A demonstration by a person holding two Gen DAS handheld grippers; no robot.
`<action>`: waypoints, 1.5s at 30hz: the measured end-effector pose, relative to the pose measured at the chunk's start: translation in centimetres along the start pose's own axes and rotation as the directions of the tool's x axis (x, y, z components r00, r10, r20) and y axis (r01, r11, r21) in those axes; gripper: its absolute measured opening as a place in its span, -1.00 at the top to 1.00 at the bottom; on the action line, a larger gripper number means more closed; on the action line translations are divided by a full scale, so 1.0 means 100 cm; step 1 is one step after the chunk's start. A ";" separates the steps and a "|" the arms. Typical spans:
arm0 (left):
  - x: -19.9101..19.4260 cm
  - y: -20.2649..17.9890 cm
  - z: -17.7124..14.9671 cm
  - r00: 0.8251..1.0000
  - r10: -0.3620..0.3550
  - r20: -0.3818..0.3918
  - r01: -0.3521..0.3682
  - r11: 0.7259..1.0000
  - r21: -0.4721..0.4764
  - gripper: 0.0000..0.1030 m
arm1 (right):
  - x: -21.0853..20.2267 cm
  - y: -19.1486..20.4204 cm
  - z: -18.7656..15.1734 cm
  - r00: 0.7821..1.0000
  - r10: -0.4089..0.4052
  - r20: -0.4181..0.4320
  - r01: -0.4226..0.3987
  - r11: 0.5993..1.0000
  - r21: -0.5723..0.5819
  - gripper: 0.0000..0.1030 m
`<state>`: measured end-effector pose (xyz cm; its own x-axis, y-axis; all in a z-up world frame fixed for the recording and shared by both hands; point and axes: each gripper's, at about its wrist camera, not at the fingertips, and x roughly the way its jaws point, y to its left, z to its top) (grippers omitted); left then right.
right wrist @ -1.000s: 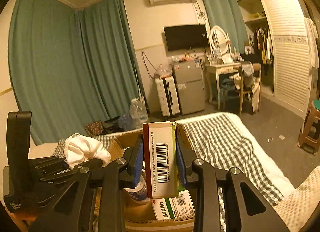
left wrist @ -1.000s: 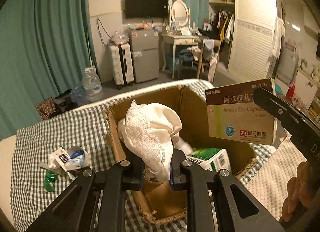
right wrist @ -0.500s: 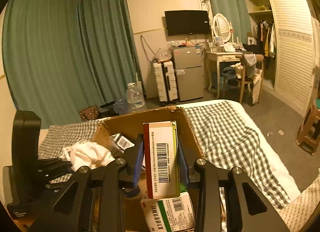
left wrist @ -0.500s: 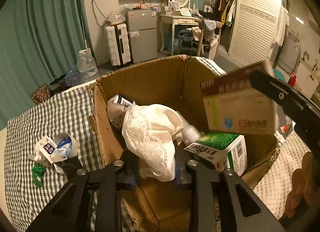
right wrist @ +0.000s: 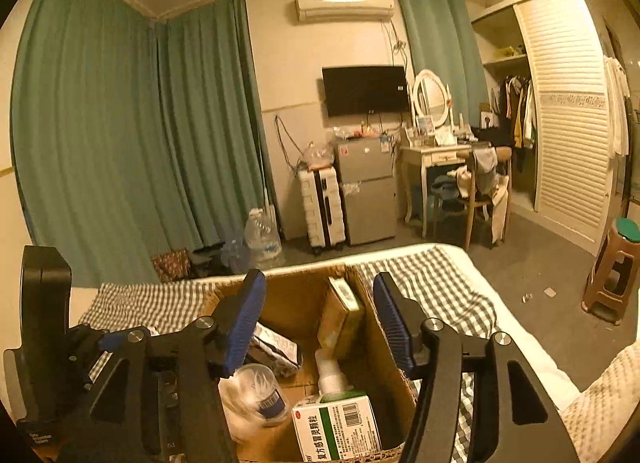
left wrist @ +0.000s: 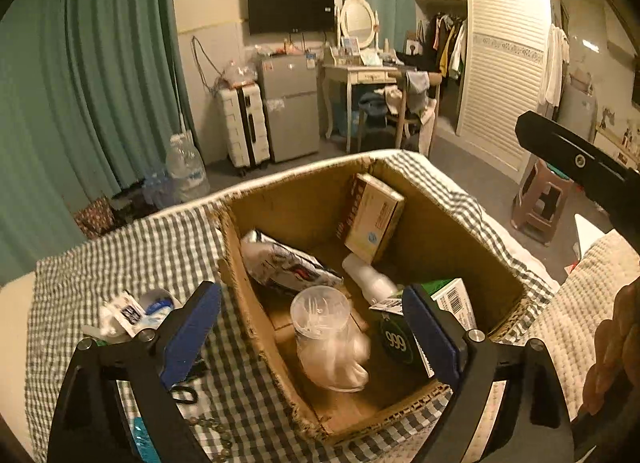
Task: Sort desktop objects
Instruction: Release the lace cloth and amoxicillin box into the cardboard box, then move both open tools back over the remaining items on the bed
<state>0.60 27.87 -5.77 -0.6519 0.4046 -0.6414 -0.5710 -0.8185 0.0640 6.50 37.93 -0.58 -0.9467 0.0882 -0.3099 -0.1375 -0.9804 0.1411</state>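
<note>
Both hand-held grippers just opened over the brown cardboard box (left wrist: 432,231), nothing between the pads: left hand-held gripper (left wrist: 316,333) spread wide, right hand-held gripper (right wrist: 320,323) about half open. Remaining loose clutter, a crumpled white-and-blue wrapper pile (left wrist: 134,313) on the checked bed cover (left wrist: 132,247), lying lower left of frame, just beside the left gripper's left finger; nearer the left hand

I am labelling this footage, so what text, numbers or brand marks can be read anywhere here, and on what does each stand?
"999": dark round badge on the green-and-white medicine box in the cardboard box.
"复方感冒灵颗粒": side of the same green-and-white medicine box, right wrist view; its barcode digits are too small.
Brown medicine box leaning against the back wall: print blurred, unreadable.
Silver packet: markings unreadable.
Small packets on the checked cloth: too small.
</note>
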 end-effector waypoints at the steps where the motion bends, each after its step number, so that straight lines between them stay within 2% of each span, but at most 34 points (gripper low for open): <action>1: -0.005 0.000 0.002 1.000 0.002 0.007 -0.002 1.000 0.001 -0.85 | -0.003 0.000 0.002 1.000 0.000 0.009 0.000 1.000 0.002 -0.09; 7: -0.042 0.009 0.011 0.998 0.015 0.064 -0.014 1.000 -0.021 -0.91 | -0.031 0.005 0.018 0.997 0.011 0.074 -0.013 1.000 0.024 -0.17; 10: -0.063 0.022 0.014 0.996 0.028 0.088 -0.024 0.999 -0.046 -1.00 | -0.043 0.011 0.021 0.995 0.012 0.097 -0.014 1.000 0.022 -0.28; 14: -0.091 0.043 0.016 0.991 0.057 0.122 -0.048 0.996 -0.077 -1.00 | -0.056 0.023 0.025 0.994 0.024 0.110 -0.026 0.999 0.022 -0.44; 16: -0.108 0.055 0.016 0.987 0.080 0.139 -0.068 0.993 -0.093 -1.00 | -0.062 0.030 0.027 0.993 0.030 0.116 -0.033 0.999 0.025 -0.58; 20: -0.138 0.083 0.009 0.975 0.148 0.167 -0.129 0.984 -0.121 -1.00 | -0.077 0.043 0.030 0.989 0.046 0.139 -0.051 0.998 0.034 -0.99; 26: -0.178 0.132 -0.004 0.949 0.261 0.180 -0.226 0.955 -0.191 -1.00 | -0.093 0.077 0.031 0.988 0.063 0.144 -0.067 0.998 0.019 -0.99; 31: -0.209 0.185 -0.017 0.933 0.308 0.185 -0.245 0.922 -0.300 -1.00 | -0.097 0.102 0.029 0.990 0.072 0.123 -0.075 0.997 0.020 -0.99; 35: -0.221 0.220 -0.025 0.925 0.339 0.174 -0.268 0.903 -0.335 -1.00 | -0.097 0.129 0.026 0.991 0.079 0.107 -0.080 0.997 0.006 -0.99; 40: -0.226 0.254 -0.039 0.900 0.403 0.167 -0.328 0.877 -0.350 -1.00 | -0.090 0.167 0.020 0.995 0.018 0.099 -0.005 0.992 -0.126 -0.99; 43: -0.219 0.271 -0.047 0.887 0.437 0.148 -0.362 0.859 -0.363 -1.00 | -0.083 0.188 0.009 0.996 0.044 0.083 -0.027 0.979 -0.202 -0.99; 45: -0.210 0.280 -0.055 0.890 0.434 0.138 -0.362 0.858 -0.365 -1.00 | -0.075 0.197 0.000 0.995 0.068 0.069 -0.052 0.976 -0.212 -0.99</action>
<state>1.06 -5.83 5.30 -0.8971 0.0610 -0.4376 -0.0717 -0.9974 0.0078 10.88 17.92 4.50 -0.9717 0.0335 -0.2338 -0.0234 -0.9987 -0.0457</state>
